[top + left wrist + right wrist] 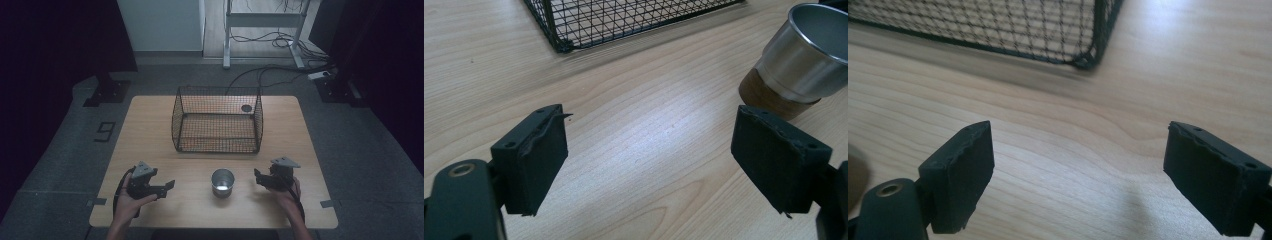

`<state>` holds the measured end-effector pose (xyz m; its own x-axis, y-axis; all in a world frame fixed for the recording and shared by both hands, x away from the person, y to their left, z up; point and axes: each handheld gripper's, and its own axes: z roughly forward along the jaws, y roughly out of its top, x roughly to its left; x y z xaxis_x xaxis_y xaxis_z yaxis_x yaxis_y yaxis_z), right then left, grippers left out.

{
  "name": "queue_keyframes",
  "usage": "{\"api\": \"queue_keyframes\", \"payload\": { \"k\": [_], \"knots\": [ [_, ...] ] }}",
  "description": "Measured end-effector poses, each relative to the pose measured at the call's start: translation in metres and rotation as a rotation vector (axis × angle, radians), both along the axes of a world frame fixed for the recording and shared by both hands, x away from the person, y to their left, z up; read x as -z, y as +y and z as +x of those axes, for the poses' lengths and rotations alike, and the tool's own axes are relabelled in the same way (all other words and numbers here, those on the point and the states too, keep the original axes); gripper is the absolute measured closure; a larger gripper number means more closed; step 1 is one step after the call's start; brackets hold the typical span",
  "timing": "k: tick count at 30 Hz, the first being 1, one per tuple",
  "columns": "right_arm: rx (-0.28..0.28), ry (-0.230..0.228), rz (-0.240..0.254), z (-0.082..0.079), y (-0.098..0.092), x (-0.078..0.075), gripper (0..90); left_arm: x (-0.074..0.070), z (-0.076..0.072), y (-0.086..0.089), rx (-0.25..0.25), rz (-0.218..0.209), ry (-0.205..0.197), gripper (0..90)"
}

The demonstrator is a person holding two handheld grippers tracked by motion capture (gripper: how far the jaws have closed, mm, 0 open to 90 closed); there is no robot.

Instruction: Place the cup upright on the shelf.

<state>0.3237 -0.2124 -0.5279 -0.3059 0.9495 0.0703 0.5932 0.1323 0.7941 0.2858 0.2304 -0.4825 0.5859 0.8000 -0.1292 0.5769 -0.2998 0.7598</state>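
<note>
The left gripper is held just above the table, left of the cup, and its jaws stand wide apart with nothing between them; in the left gripper view only bare wood lies between the two black pads. The right gripper is held right of the cup, at about the same distance from it, and its jaws are also spread with nothing in the gap, as the right gripper view shows over plain tabletop. A hand holds the left gripper from below, and another hand holds the right one. The cup stands upright between the two grippers, near the table's front edge, touching neither. It is shiny metal with a brown band around its base, seen close in the left gripper view, where it sits just beyond the jaw on that view's right. Behind the cup, toward the table's far side, stands a black wire basket, well apart from the cup and from both grippers. One of its lower corners shows in each gripper view.
</note>
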Motion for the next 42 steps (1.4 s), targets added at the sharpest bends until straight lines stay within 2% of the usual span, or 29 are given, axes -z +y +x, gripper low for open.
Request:
{"api": "queue_keyframes", "payload": {
  "k": [1, 8, 11, 20, 28, 37, 42],
  "knots": [
    [-0.01, -0.017, 0.013, -0.003, 0.001, -0.006, 12.8, 0.0, 0.0, 0.001, -0.001, -0.001, -0.002, 15.3],
    [-0.052, -0.065, 0.04, -0.013, 0.007, -0.025, 13.0, -0.001, 0.0, 0.003, -0.014, -0.011, -0.003, 15.3],
    [-0.091, -0.098, 0.048, -0.021, 0.015, -0.037, 13.0, -0.001, 0.0, 0.002, -0.007, -0.008, -0.002, 15.3],
    [-0.184, -0.143, 0.076, -0.037, 0.037, -0.058, 12.9, 0.0, 0.0, 0.0, -0.002, -0.001, 0.0, 15.3],
    [-0.234, -0.153, 0.089, -0.042, 0.052, -0.064, 12.9, 0.0, 0.0, -0.001, 0.003, 0.003, -0.002, 15.3],
    [-0.309, -0.136, 0.095, -0.044, 0.077, -0.063, 12.6, 0.0, -0.001, -0.002, 0.006, 0.003, -0.003, 15.4],
    [-0.324, -0.125, 0.093, -0.043, 0.084, -0.061, 12.3, 0.0, -0.001, -0.002, 0.009, 0.003, -0.004, 15.3]
  ]
}}
